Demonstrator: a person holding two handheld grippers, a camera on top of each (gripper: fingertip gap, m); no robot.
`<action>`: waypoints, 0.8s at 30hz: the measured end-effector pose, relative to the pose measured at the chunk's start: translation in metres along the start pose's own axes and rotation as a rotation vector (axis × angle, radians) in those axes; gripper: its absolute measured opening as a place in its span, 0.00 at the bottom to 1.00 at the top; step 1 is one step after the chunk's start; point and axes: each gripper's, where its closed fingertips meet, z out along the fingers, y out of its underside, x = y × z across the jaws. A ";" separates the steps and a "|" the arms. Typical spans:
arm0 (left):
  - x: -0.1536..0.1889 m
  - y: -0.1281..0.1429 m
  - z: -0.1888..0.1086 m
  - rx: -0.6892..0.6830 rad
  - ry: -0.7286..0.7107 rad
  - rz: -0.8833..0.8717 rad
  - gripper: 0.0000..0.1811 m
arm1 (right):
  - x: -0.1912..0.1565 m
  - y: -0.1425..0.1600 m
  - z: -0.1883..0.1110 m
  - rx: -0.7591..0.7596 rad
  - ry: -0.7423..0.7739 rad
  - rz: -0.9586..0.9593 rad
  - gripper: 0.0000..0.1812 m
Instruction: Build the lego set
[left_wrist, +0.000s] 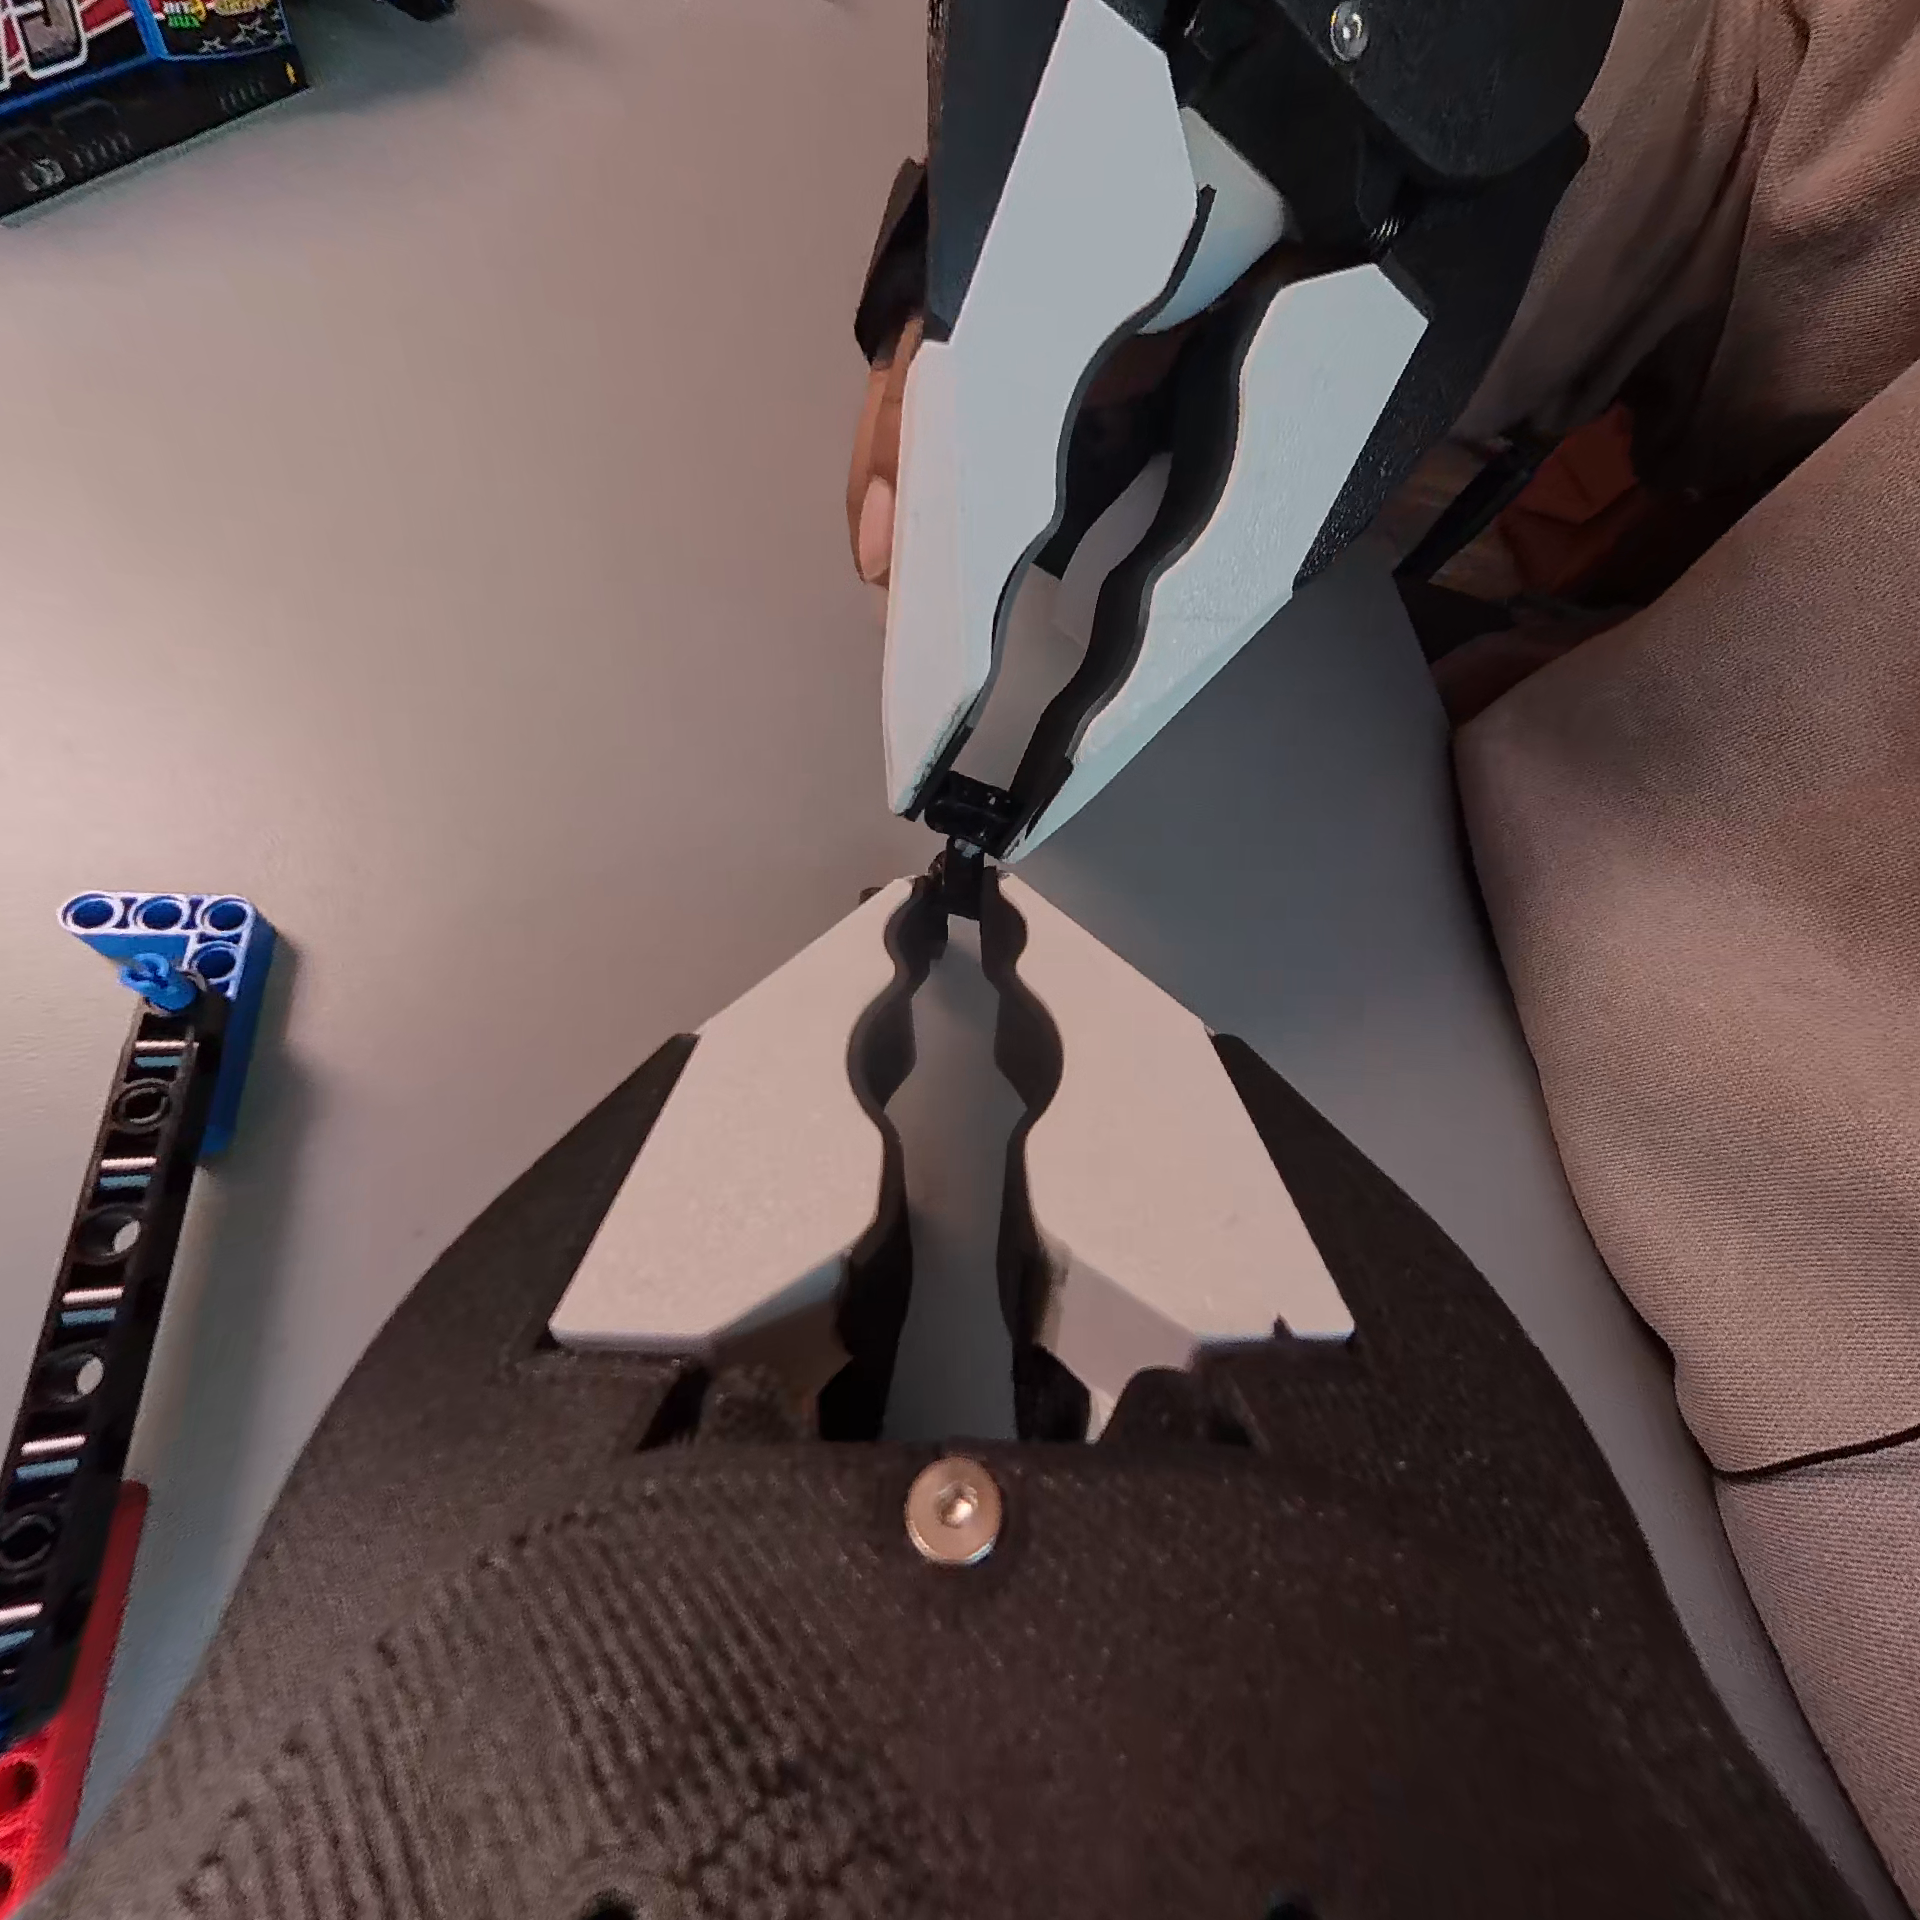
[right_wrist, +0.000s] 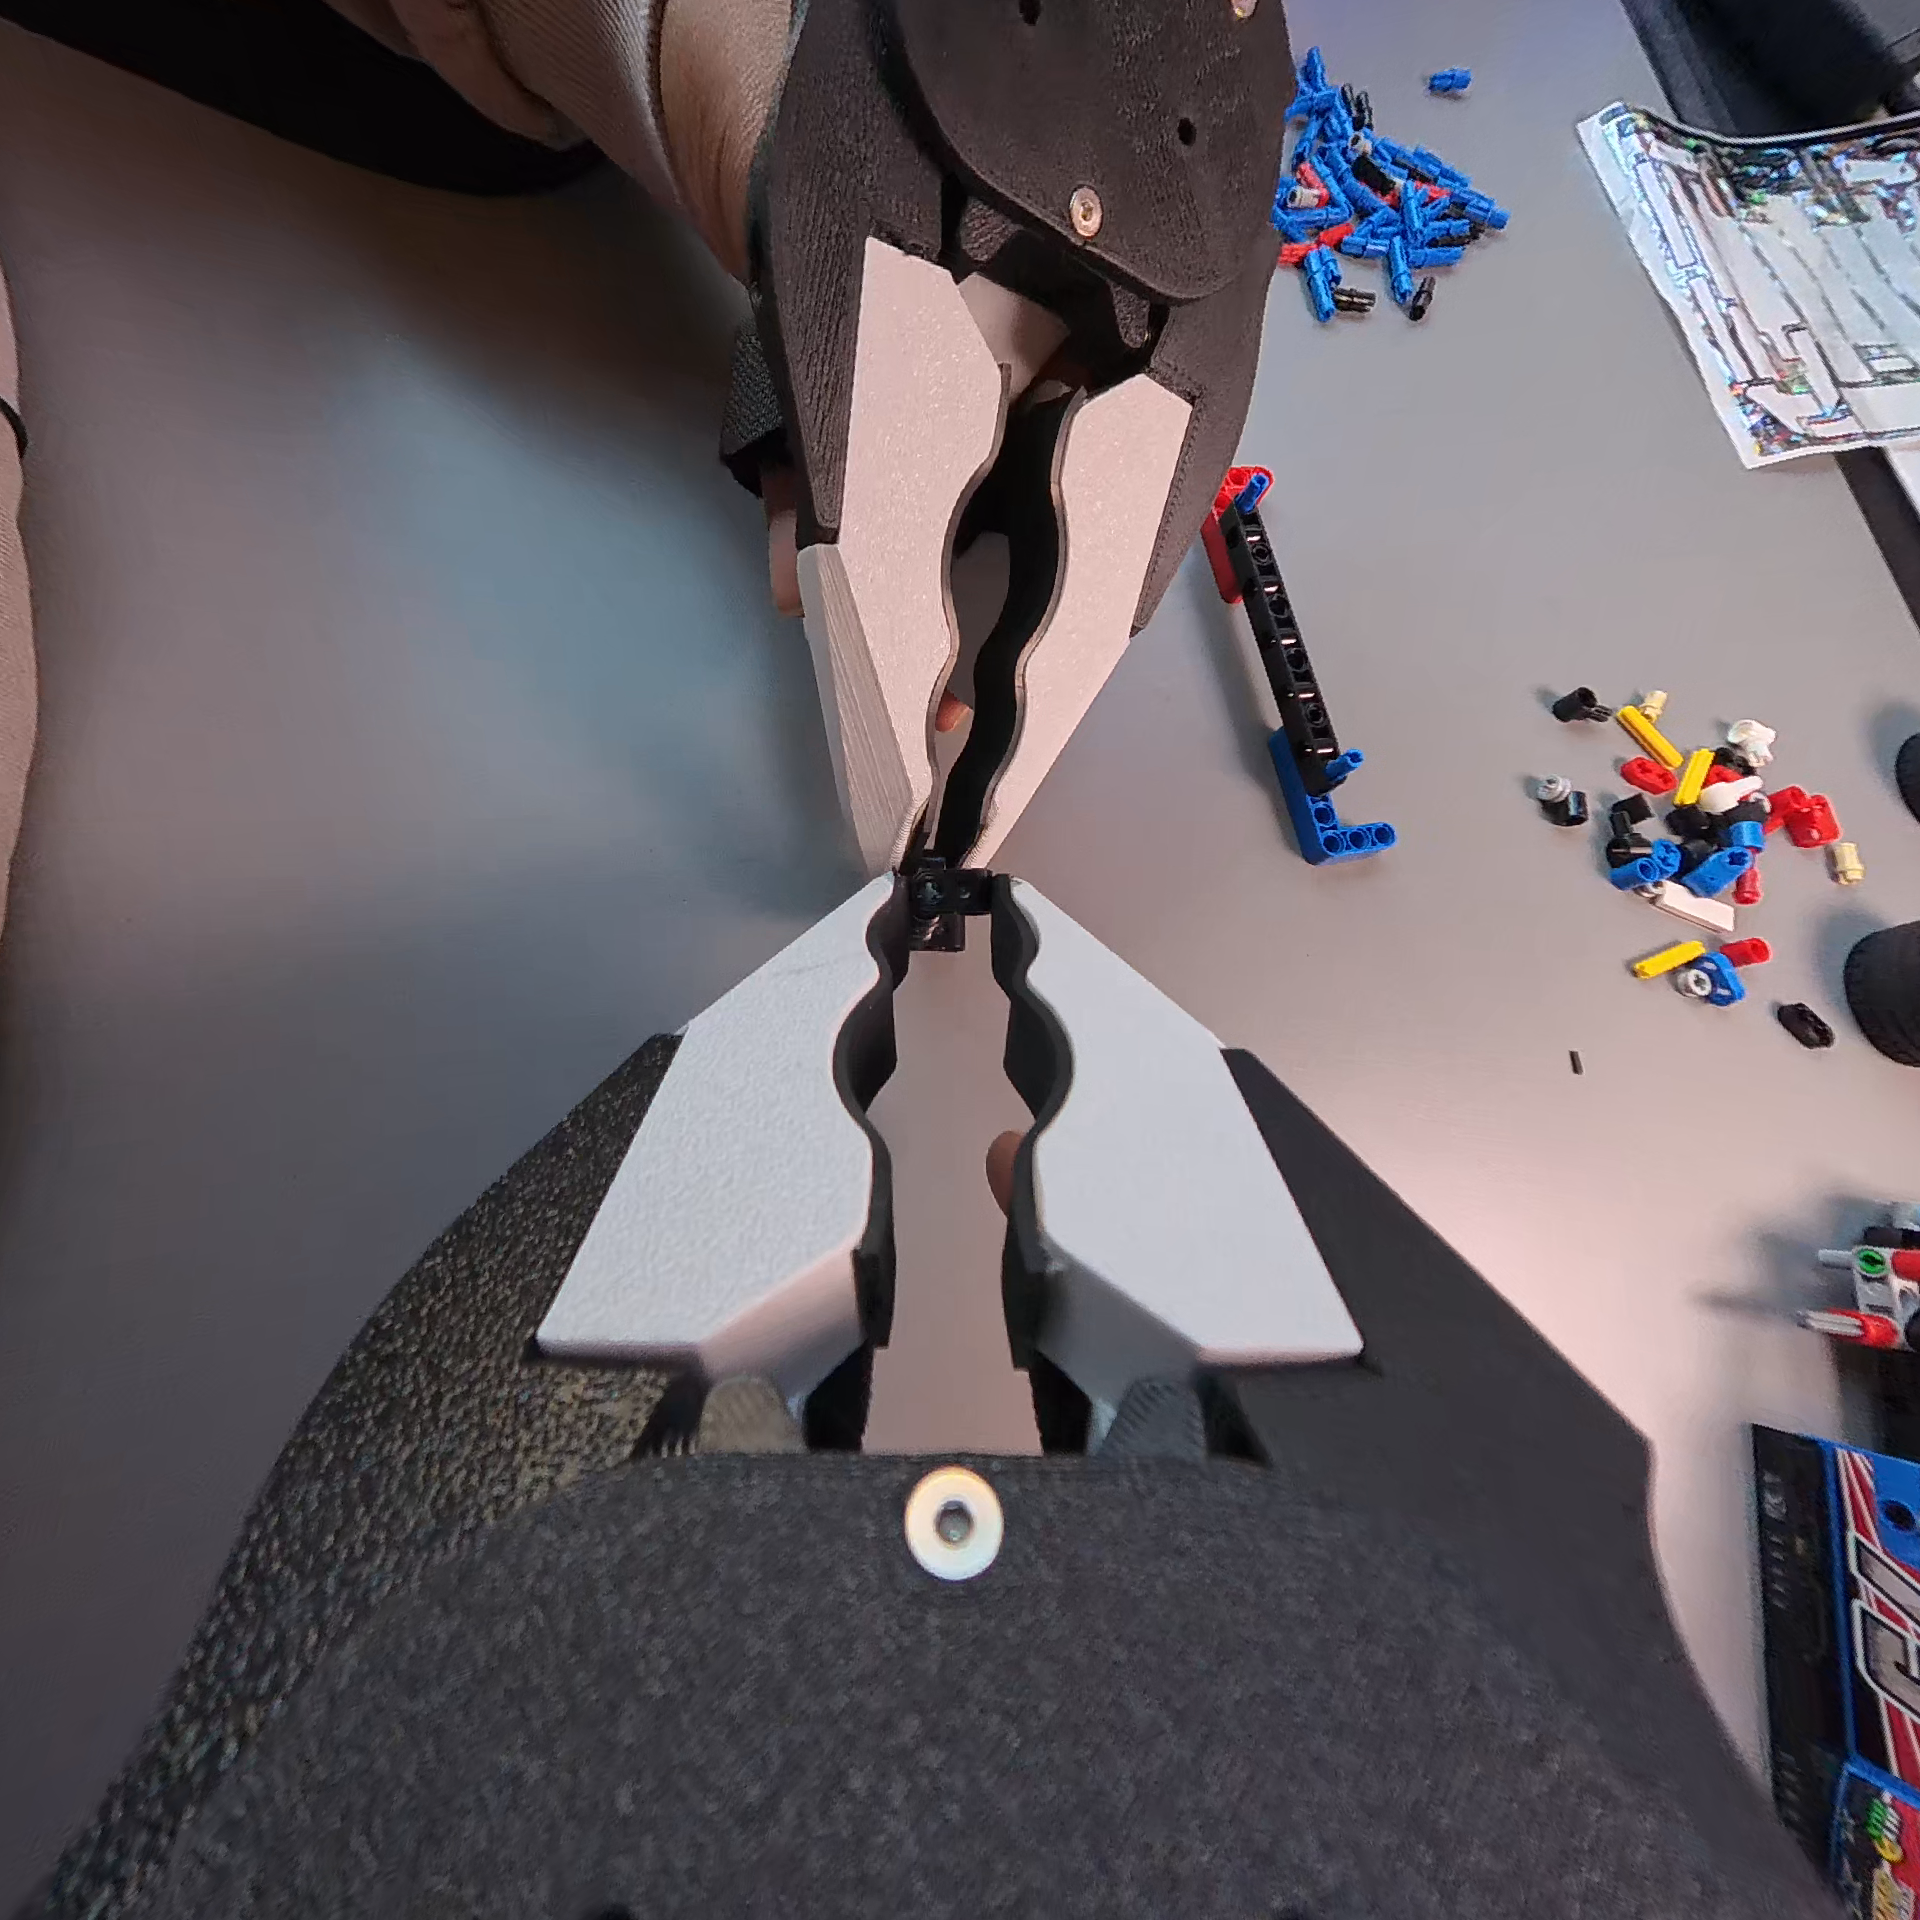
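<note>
Held above the table (right_wrist: 416, 623), tip to tip, the left gripper (left_wrist: 951, 902) pinches a black pin (left_wrist: 958, 883) and the right gripper (right_wrist: 943, 904) pinches a small black connector (right_wrist: 940, 902). Both pieces look light, stiff and slippery; grip their flat sides.

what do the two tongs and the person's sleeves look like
Both tongs look alike: the left tongs and the right tongs each have a rough black printed body with a silver screw, and two pale grey wedge fingers that taper to a point. Wavy black pads line the inner edges. No cables show. The person wears a light brown sleeve.
</note>
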 end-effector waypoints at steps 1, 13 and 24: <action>0.000 0.000 0.000 0.000 0.000 -0.001 0.04 | 0.000 0.000 0.000 0.002 0.003 0.000 0.08; 0.000 0.001 -0.001 0.000 0.009 -0.004 0.04 | 0.000 0.002 0.004 -0.024 -0.048 -0.041 0.08; 0.001 0.001 0.001 -0.015 0.002 0.017 0.04 | -0.003 -0.001 -0.001 -0.136 -0.118 0.022 0.12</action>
